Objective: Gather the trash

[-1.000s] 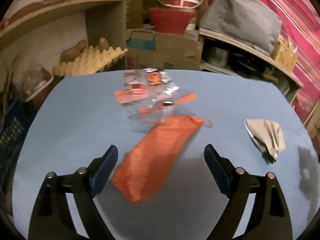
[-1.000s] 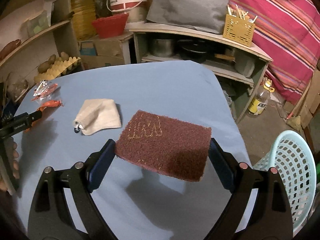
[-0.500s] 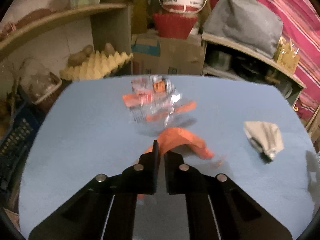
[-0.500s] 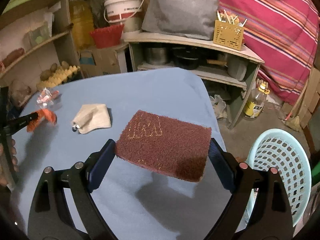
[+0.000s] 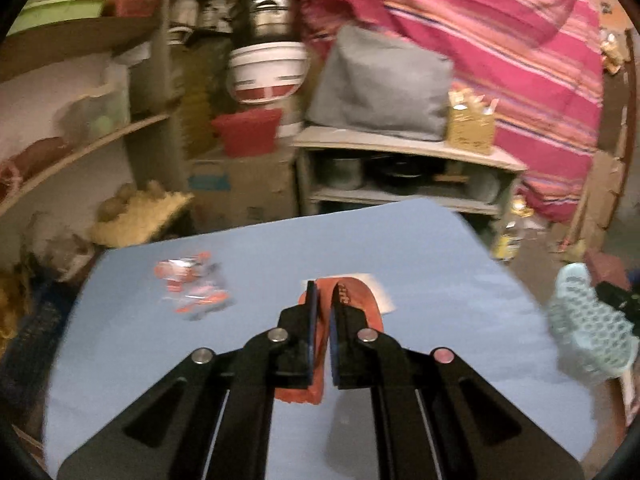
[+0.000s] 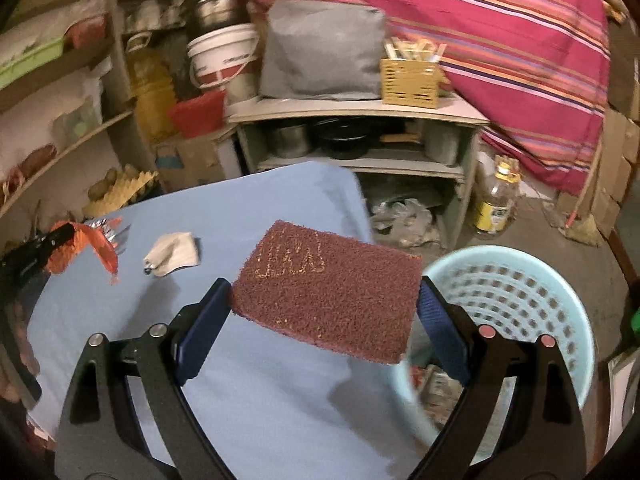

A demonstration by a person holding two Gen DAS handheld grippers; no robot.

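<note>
My left gripper (image 5: 323, 300) is shut on an orange plastic bag (image 5: 352, 300) and holds it above the blue table (image 5: 420, 248). The bag also shows hanging at the left of the right wrist view (image 6: 100, 246). My right gripper (image 6: 324, 304) is shut on a maroon scouring pad (image 6: 328, 284), held level over the table's right edge, beside a light blue perforated basket (image 6: 520, 292). Clear and orange wrappers (image 5: 192, 284) lie on the table at the left. A crumpled beige cloth (image 6: 174, 254) lies near them.
The basket stands on the floor right of the table and shows in the left wrist view (image 5: 588, 320). Shelves with pots (image 6: 352, 140), a white bucket (image 6: 224, 60), a red basin (image 6: 196, 114), an egg tray (image 6: 120, 192) and an oil bottle (image 6: 496, 204) stand behind.
My left gripper has lifted the orange bag off the table and swung right. My right gripper has carried the scouring pad right, closer to the basket.
</note>
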